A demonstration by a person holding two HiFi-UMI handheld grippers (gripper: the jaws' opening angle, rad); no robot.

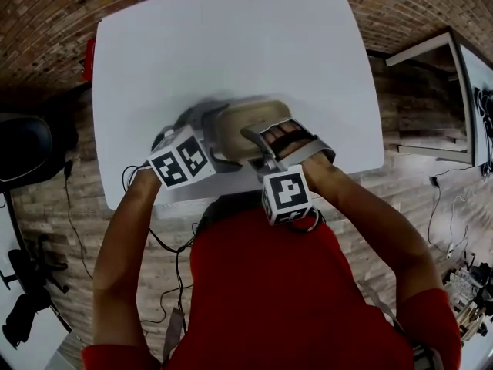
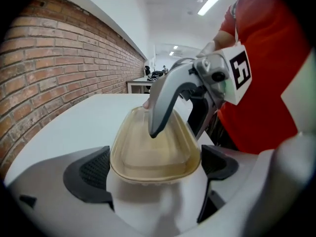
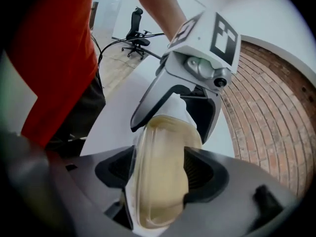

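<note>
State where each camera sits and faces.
Head view: on the person's head, looking steeply down at the white table; arms, red shirt show.
Left gripper view: on the left gripper, facing the beige tray its jaws clamp.
Right gripper view: on the right gripper, tray edge-on between its jaws.
Shared: both gripper views show the shirt and the other gripper.

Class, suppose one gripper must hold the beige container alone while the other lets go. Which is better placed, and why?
Probably the right gripper: the beige container sits deep between its jaws, with the pads pressing both broad faces. The left gripper only pinches the rim at one end.
</note>
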